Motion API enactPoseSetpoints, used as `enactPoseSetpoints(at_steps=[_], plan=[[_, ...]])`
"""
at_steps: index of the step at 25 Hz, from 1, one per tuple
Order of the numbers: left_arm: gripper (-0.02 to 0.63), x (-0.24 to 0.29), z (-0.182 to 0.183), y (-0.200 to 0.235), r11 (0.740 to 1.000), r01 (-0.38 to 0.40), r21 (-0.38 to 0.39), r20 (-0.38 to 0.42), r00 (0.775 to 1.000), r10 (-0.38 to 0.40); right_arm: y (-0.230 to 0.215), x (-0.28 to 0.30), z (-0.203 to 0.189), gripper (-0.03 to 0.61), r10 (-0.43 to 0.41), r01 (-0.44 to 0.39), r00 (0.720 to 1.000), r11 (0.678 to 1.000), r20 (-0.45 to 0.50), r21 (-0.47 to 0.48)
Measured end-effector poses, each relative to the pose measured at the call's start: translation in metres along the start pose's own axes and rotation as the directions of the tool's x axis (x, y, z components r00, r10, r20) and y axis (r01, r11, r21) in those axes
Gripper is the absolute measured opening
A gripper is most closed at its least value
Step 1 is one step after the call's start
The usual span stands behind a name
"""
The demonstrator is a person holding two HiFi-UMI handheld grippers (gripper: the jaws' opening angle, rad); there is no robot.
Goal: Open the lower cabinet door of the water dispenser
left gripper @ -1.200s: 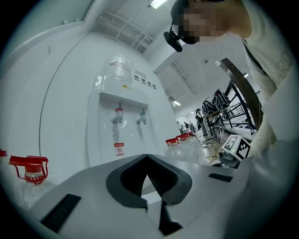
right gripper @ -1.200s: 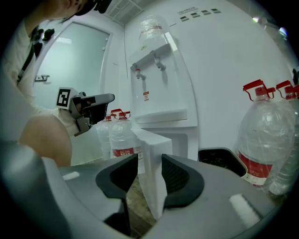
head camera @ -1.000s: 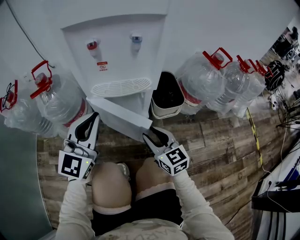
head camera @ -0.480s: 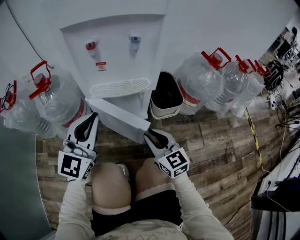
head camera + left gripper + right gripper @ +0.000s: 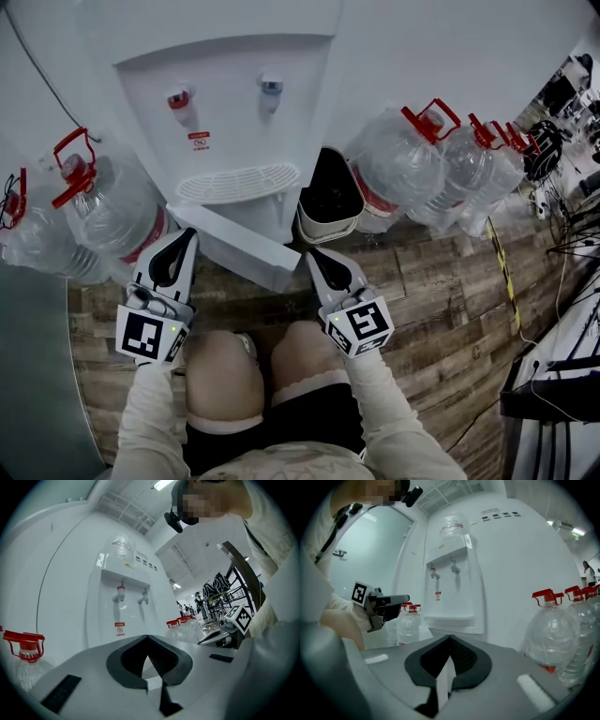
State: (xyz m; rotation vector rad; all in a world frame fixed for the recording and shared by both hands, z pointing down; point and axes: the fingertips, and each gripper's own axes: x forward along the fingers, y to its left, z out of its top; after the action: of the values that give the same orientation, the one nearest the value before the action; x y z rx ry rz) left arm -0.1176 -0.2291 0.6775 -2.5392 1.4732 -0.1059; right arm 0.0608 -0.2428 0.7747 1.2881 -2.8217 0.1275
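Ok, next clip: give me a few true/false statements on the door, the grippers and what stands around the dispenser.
1. The lower door of the dispenser stands open. True.
2. The right gripper is clamped on the door's edge. False: its jaws have just closed with nothing between them, beside the door.
3. In the head view a bin stands just right of the dispenser. True.
4. The bottles have blue caps. False: the caps and handles are red.
5. The left gripper holds a bottle. False: its jaws are together and empty.
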Motion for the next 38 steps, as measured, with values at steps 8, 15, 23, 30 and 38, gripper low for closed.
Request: enactPoseSetpoints(at_steps=[8,15,23,30,38], plan=[[0.002,0.019,-0.007,0.018,0.999,0.016,-0.033,-0.008,1.000,-0.016,-0.007,0.033,0.032,0.009,-0.016,0.019,0.999,0.997,0.044,-0.077],[0.002,0.033,0.004,0.038,0.996,0.023,-0.087,-0.070,0.997,-0.030,-0.020,0.052,0.072,0.009,-0.075,0.077,0.994,0.997,0.076,-0.032],[0.002,0.046,0.045,0.049,0.990,0.044,-0.131,-0.091,0.994,-0.056,-0.024,0.056,0.126,0.009,-0.097,0.098,0.993,0.995,0.061,-0.017],[0.002,0.048,0.098,0.052,0.983,0.064,-0.174,-0.103,0.991,-0.083,-0.014,0.044,0.189,0.009,-0.116,0.116,0.993,0.993,0.036,0.002],[0.002,0.031,0.195,0.060,0.983,0.062,-0.172,-0.111,0.990,-0.082,0.007,0.012,0.281,0.009,-0.148,0.148,0.989,0.989,0.024,0.011]])
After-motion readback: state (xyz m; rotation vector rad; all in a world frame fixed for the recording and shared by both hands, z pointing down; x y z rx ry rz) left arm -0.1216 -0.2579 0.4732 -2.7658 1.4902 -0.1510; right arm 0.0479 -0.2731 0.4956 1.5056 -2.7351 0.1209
